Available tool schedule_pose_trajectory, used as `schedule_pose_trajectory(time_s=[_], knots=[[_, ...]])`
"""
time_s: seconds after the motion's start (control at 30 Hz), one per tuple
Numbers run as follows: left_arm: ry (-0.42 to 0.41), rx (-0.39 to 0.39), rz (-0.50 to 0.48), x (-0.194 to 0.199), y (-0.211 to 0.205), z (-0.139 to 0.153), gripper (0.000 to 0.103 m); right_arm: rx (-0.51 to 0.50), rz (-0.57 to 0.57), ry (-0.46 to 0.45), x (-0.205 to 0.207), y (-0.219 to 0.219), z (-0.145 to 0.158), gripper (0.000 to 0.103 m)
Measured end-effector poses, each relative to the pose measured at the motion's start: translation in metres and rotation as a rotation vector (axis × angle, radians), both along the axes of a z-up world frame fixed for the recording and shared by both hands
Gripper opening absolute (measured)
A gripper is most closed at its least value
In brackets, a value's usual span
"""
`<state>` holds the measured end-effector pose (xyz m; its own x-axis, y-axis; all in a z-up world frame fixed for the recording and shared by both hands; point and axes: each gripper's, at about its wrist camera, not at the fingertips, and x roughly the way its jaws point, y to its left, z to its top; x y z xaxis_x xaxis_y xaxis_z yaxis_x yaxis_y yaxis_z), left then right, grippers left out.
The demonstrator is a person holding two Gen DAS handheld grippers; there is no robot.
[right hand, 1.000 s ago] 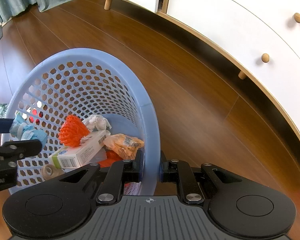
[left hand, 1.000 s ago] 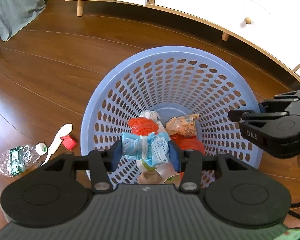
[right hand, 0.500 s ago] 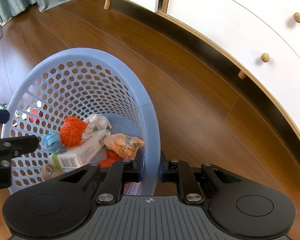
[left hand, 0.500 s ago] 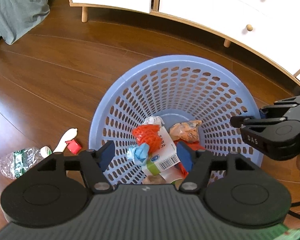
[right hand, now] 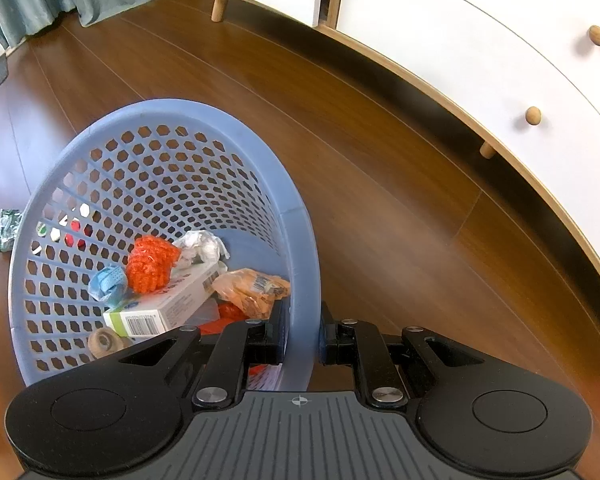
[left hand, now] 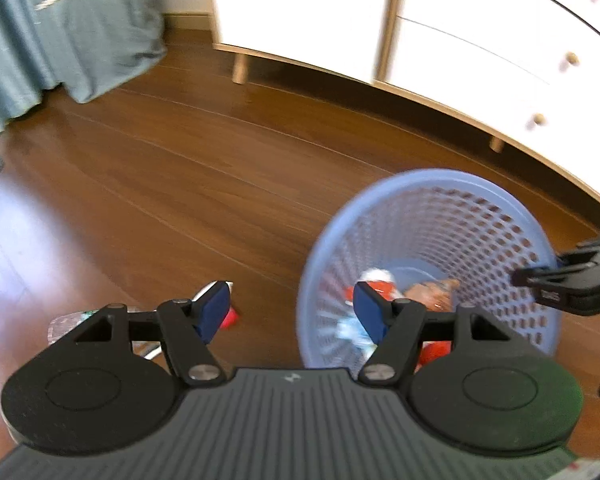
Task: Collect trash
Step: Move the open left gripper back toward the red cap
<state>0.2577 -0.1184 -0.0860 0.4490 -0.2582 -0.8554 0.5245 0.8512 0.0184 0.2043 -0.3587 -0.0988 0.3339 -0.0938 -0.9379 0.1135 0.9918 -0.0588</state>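
Note:
The blue perforated basket (right hand: 172, 106) stands on the wood floor, and my right gripper (right hand: 302, 334) is shut on its near rim. Inside lie a crumpled blue face mask (right hand: 108, 282), an orange mesh ball (right hand: 152, 264), a white box (right hand: 168, 308), an orange wrapper (right hand: 252, 290), white tissue (right hand: 202, 244) and a tape roll (right hand: 104, 342). My left gripper (left hand: 292, 312) is open and holds nothing; it hangs over the basket's (left hand: 420, 176) left rim. The view is blurred. A red cap (left hand: 233, 320) and a crushed plastic bottle (left hand: 66, 322) lie on the floor, partly hidden behind the left finger.
A white cabinet (right hand: 480, 48) on wooden legs runs along the back and right. A teal curtain (left hand: 40, 32) hangs at the far left. Bare wood floor (left hand: 160, 184) stretches left of the basket. The crushed bottle (right hand: 0, 230) shows beside the basket's left wall.
My left gripper opened and let the blue mask fall into the basket, then swung left, away from the basket's middle. The right gripper has kept its hold on the rim.

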Motion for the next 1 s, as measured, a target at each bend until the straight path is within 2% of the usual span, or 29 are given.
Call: schedule_pose_trajectory(time_s=[0.13, 0.27, 0.53, 0.73, 0.83, 1.0], knots=[[-0.032, 0.009, 0.064, 0.009, 0.030, -0.002, 0.064, 0.001, -0.004, 0.002, 0.001, 0.001, 0.001, 0.011], [-0.022, 0.010, 0.133, 0.018, 0.059, -0.011, 0.064, 0.003, -0.001, -0.001, 0.001, 0.003, 0.002, 0.011], [0.004, 0.016, 0.222, 0.028, 0.102, -0.057, 0.064, 0.021, -0.021, 0.011, 0.003, -0.003, 0.002, 0.011], [0.025, 0.034, 0.159, 0.028, 0.105, -0.102, 0.061, -0.008, -0.066, 0.004, 0.005, -0.014, 0.003, 0.011], [0.023, 0.046, 0.118, 0.030, 0.095, -0.125, 0.058, -0.008, -0.094, 0.006, 0.004, -0.022, 0.004, 0.010], [0.077, 0.024, 0.104, 0.039, 0.072, -0.164, 0.050, 0.001, -0.109, 0.021, 0.003, -0.025, 0.002, 0.011]])
